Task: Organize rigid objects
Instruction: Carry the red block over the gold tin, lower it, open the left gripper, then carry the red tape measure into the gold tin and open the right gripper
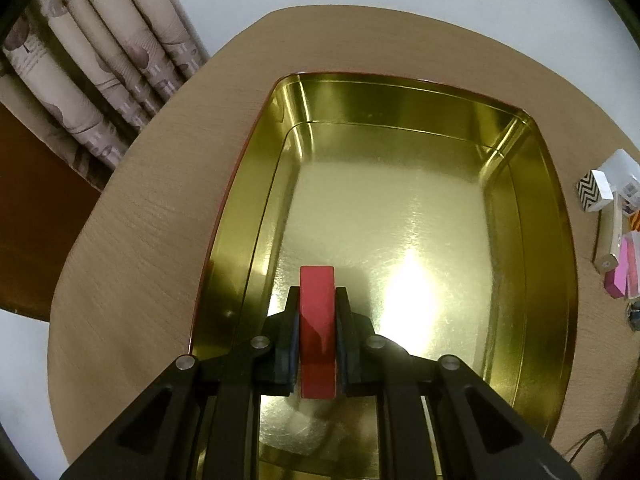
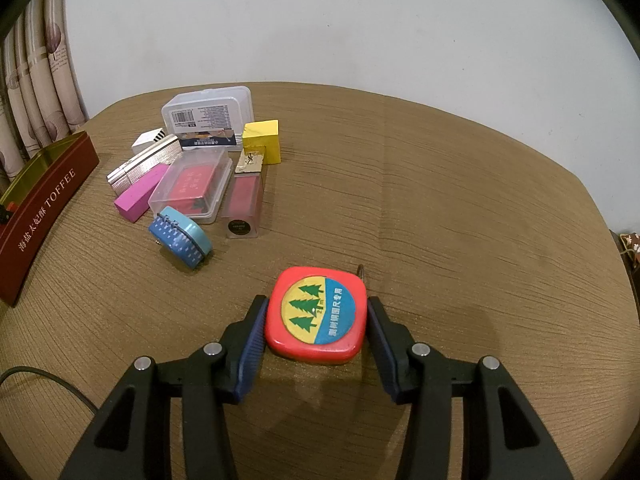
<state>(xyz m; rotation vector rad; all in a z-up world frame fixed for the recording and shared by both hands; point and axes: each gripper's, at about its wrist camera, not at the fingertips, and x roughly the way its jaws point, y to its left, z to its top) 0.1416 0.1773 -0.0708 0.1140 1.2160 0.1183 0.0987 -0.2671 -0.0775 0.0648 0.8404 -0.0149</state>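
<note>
My left gripper (image 1: pixel 317 300) is shut on a flat red block (image 1: pixel 317 320), held edge-up above the near end of an open gold-lined tin (image 1: pixel 400 108). In the right wrist view the same tin shows as a dark red toffee tin (image 2: pixel 44 200) at the far left. My right gripper (image 2: pixel 316 312) stands open around a red tape measure (image 2: pixel 316 314) with a tree label, which lies flat on the table; the pads sit close to its two sides, with a small gap on the right.
A pile of small items lies on the wooden table (image 2: pixel 460 200): clear plastic boxes (image 2: pixel 208 118), a yellow block (image 2: pixel 262 140), a pink block (image 2: pixel 140 194), a blue oval tin (image 2: pixel 180 236), a red lipstick box (image 2: pixel 242 204). Curtains (image 1: pixel 88 64) hang behind.
</note>
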